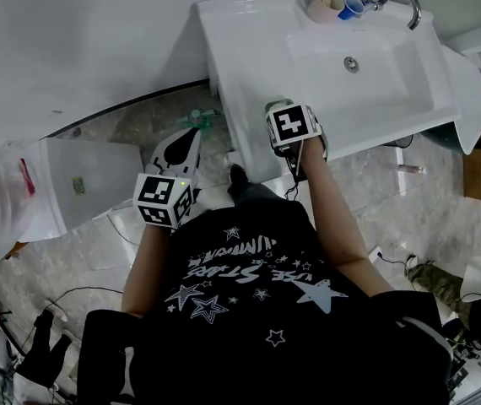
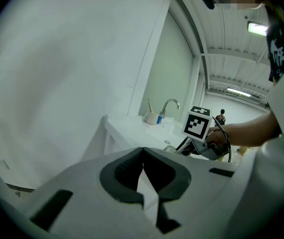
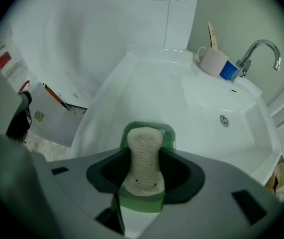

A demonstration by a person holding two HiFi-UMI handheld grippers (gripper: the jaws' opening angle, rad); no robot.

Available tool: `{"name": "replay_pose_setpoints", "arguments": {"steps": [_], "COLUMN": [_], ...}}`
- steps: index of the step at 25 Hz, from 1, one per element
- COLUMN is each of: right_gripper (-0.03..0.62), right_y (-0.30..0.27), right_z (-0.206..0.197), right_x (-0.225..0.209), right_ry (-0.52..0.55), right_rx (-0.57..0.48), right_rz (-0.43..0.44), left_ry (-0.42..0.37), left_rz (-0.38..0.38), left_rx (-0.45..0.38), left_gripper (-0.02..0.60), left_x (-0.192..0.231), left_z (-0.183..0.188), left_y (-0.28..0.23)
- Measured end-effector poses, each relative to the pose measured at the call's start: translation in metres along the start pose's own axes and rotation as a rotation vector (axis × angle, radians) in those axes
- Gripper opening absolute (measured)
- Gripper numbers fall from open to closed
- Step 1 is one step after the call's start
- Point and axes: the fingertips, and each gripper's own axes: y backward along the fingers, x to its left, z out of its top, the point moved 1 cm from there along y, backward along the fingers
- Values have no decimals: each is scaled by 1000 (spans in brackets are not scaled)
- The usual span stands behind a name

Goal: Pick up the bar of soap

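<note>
One bar of soap [image 3: 143, 156], pale and narrowed at the waist, lies lengthwise between the jaws of the right tool [image 3: 142, 171]. The jaws are closed against its two long sides. Green shows past its far end and under its near end: this is the dish [image 3: 149, 125] below it. I cannot tell whether the bar rests on the dish or is raised just clear of it.

The dish sits on the near left part of the white bench [image 3: 147, 88], close to the front edge. The head view places the right tool over that same edge. To the right the bench drops into a basin [image 3: 216, 103] with a round metal drain [image 3: 223, 120]. At the far rim of the basin, a pale cup [image 3: 213, 61] and a blue cup [image 3: 227, 69] stand just beside each other. The curved faucet [image 3: 261, 51] is immediately right of them.

The left tool [image 2: 143, 176] is well apart from the soap. It is held off the left side of the bench, above the marbled floor [image 1: 375, 201], with its jaws brought together.
</note>
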Motion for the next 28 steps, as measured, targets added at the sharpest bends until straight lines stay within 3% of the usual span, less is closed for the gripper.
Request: {"name": "replay_pose_setpoints", "arguments": {"steps": [4, 9, 16, 28], "right_gripper": [189, 187, 186, 186], "right_y": [3, 23, 68, 164], "right_z": [-2, 4, 12, -15], "right_x": [-3, -9, 4, 58], "right_ry": [-54, -122, -198, -297], "right_rx": [-20, -124, -350, -693], "right_rz": [11, 29, 124, 154], "left_ry": [4, -3, -17, -40], "left_rz": [15, 27, 16, -57], "left_rx": [-18, -34, -58, -72], "left_gripper": [8, 9, 9, 9], "left_x": [4, 11, 7, -19], "left_z": [3, 6, 7, -17], "left_y": [7, 20, 40, 111]}}
